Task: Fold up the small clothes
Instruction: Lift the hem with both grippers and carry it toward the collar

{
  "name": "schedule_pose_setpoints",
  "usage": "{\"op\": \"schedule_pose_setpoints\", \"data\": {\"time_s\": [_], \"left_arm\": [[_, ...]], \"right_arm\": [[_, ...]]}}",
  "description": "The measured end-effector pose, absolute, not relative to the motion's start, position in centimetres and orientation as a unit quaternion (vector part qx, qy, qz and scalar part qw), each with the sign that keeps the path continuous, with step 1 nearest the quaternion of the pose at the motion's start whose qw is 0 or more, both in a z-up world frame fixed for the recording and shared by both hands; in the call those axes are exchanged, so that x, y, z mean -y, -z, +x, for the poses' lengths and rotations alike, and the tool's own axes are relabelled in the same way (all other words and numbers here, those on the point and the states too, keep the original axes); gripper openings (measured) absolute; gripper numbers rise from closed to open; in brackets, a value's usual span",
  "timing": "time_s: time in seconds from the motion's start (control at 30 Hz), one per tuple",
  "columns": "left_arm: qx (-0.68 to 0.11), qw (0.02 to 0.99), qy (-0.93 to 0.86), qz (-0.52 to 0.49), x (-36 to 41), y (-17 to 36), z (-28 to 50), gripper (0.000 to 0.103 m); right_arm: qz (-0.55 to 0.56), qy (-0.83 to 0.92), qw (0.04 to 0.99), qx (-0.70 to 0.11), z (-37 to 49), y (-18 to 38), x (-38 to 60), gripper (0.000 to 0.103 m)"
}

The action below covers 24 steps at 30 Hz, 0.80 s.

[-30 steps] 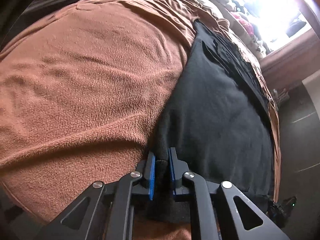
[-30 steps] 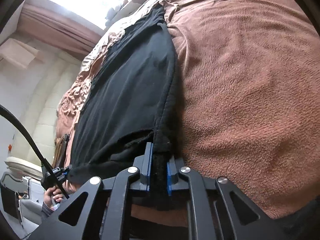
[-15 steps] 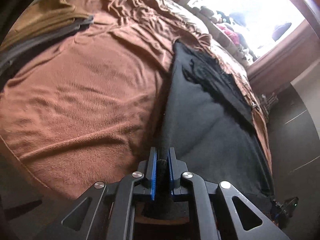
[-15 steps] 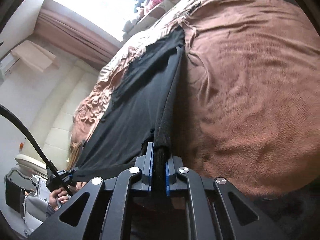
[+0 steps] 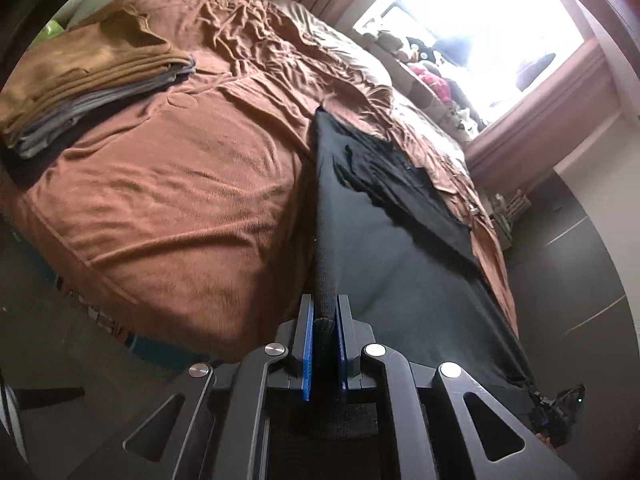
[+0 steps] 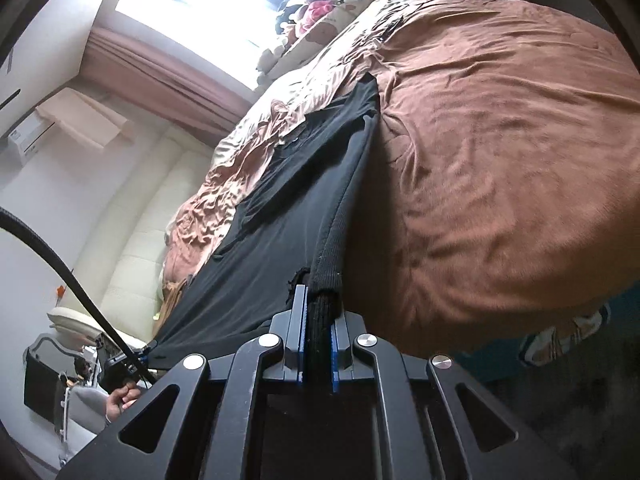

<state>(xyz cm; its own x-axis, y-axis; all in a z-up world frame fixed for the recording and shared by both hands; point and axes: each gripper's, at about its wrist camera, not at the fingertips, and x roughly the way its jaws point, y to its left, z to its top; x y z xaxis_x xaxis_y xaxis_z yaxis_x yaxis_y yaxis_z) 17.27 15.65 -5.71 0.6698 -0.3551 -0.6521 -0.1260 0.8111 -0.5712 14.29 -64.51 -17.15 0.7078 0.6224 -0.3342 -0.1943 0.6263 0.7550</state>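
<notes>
A black garment (image 5: 404,264) is stretched taut between my two grippers, lifted off the brown blanket (image 5: 172,184); its far end still rests on the bed. My left gripper (image 5: 324,320) is shut on its ribbed hem edge. My right gripper (image 6: 318,312) is shut on the other ribbed corner of the same garment (image 6: 280,216). The right gripper shows small at the lower right of the left wrist view (image 5: 558,404), and the left gripper with the person's hand shows at the lower left of the right wrist view (image 6: 120,364).
A stack of folded clothes (image 5: 80,80), tan on top and grey beneath, lies at the bed's far left corner. Rumpled bedding (image 5: 436,136) and soft toys (image 5: 432,76) line the window side. The bed edge and dark floor (image 5: 60,340) are below me.
Both grippers have risen and pulled back from the bed, still shut on the garment. The garment went from lying on the blanket to hanging taut in the air.
</notes>
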Motion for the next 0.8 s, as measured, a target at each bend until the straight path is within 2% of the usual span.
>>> {"op": "schedule_pose_setpoints", "data": {"time_s": [0.4, 0.8], "left_arm": [[-0.365, 0.875, 0.086, -0.305, -16.6, 3.2, 8.2, 0.01], [-0.335, 0.885, 0.106, -0.305, -17.0, 0.9, 1.7, 0.01]], "right_arm": [[0.336, -0.259, 0.865, -0.269, 5.7, 14.7, 65.8, 0.005], [0.33, -0.273, 0.868, -0.252, 0.0, 14.7, 66.8, 0.005]]}}
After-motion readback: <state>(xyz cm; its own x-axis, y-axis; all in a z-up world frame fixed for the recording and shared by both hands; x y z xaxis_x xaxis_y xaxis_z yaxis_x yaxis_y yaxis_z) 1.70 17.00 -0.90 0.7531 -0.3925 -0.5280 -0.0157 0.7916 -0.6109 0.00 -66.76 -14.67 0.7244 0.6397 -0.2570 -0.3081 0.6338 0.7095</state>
